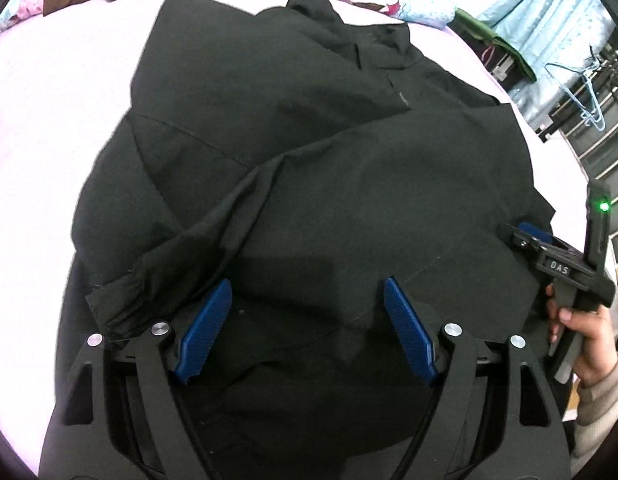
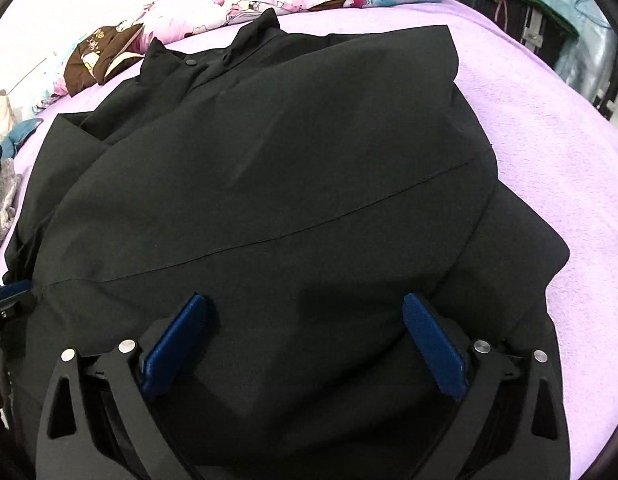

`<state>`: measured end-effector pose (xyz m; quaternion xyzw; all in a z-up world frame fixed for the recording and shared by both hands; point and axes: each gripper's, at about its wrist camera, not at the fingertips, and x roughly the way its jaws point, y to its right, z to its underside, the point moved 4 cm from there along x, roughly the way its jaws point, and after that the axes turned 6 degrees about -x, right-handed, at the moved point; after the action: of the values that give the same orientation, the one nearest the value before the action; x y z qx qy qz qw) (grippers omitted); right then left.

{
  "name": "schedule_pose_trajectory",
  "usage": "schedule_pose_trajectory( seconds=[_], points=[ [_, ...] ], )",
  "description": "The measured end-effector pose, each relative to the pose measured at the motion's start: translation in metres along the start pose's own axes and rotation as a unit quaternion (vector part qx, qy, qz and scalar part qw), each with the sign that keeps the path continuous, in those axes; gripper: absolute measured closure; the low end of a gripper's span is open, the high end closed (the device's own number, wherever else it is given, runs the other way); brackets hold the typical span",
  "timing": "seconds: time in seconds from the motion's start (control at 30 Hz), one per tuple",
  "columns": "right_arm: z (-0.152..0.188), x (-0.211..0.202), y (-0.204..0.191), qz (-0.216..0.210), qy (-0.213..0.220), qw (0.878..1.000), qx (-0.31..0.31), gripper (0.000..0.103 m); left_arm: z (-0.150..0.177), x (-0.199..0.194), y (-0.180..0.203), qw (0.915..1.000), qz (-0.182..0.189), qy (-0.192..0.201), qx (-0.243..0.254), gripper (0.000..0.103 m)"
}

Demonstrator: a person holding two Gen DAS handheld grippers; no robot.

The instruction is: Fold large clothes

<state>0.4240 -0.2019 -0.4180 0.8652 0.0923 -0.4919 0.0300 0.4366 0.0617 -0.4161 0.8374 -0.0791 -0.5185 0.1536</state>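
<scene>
Both tools, left and right, gape over black jacket on lilac bedspread.

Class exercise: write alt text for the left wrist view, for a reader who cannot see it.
A black jacket, sleeves folded across its front, lies on a lilac bedsheet. The left gripper hovers open over its lower part, blue fingers spread. At right, a hand holds the right gripper at the jacket's edge.

Left gripper, right gripper — both agape
</scene>
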Motion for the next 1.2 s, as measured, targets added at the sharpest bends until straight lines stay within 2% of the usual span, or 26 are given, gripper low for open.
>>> schedule_pose_trajectory(
  seconds=[0.13, 0.27, 0.37, 0.53, 0.83, 0.9, 1.2],
  points=[
    [0.002, -0.019, 0.0, 0.012, 0.03, 0.999, 0.011, 0.006, -0.001, -0.025, 0.005, 0.9994, -0.014, 0.03, 0.014, 0.026],
    [0.008, -0.058, -0.003, -0.001, 0.066, 0.997, 0.03, 0.006, 0.005, -0.054, -0.001, 0.9991, -0.002, 0.042, -0.002, 0.025],
    [0.019, -0.087, -0.005, -0.001, 0.086, 0.996, 0.028, 0.006, 0.021, -0.081, -0.013, 0.9987, -0.003, 0.05, -0.009, 0.024],
    [0.057, -0.132, -0.002, 0.0, 0.1, 0.995, 0.025, 0.006, 0.05, -0.114, -0.037, 0.9977, -0.004, 0.055, -0.039, 0.024],
    [0.164, -0.173, 0.018, 0.014, 0.062, 0.997, 0.039, 0.006, 0.119, -0.155, -0.082, 0.9953, 0.021, 0.041, -0.085, 0.024],
    [0.179, -0.18, 0.02, 0.012, 0.059, 0.997, 0.046, 0.006, 0.13, -0.161, -0.087, 0.9939, 0.033, 0.04, -0.098, 0.024],
    [0.233, -0.204, 0.037, 0.011, 0.049, 0.996, 0.068, 0.006, 0.18, -0.172, -0.108, 0.9938, 0.017, 0.025, -0.107, 0.024]
  ],
)
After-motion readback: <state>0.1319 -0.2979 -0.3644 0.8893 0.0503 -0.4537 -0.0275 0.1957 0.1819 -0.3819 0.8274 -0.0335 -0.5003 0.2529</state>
